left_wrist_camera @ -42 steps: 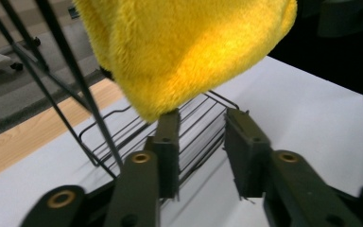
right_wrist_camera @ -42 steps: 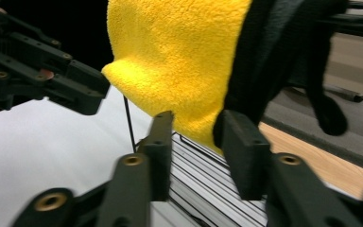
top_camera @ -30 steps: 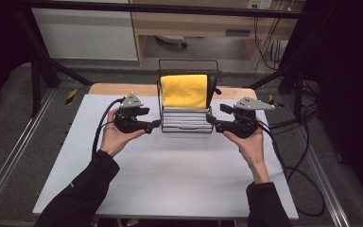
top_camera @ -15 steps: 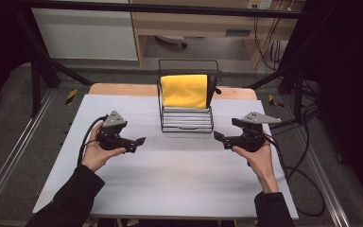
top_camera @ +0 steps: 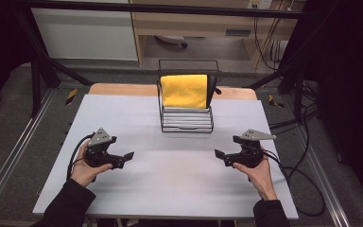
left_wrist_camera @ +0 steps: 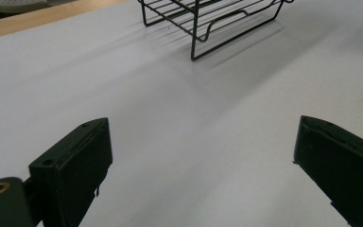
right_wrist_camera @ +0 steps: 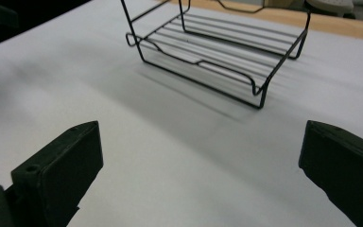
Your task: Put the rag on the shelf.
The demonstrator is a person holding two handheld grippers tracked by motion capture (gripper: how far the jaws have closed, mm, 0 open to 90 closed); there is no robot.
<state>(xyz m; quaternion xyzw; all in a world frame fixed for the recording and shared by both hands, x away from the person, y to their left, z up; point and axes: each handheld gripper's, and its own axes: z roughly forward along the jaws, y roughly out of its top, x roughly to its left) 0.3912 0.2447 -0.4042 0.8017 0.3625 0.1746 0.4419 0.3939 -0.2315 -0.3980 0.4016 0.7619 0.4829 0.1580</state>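
1. Wire rack (top_camera: 187, 124), carrying a yellow cloth (top_camera: 185, 91), is standing at the table's (top_camera: 170, 189) far centre.
2. Left gripper (top_camera: 127, 156) is hovering near-left of it, jaws apart.
3. Right gripper (top_camera: 220, 154) is hovering near-right, jaws apart.

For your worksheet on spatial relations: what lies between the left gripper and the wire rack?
Nothing: bare white table separates the left gripper from the wire rack, as the high view shows.

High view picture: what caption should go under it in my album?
Two open grippers, left gripper and right gripper, wait near a wire rack holding a yellow cloth.

White table (top_camera: 170, 189) bearing a black wire rack (top_camera: 187, 124)
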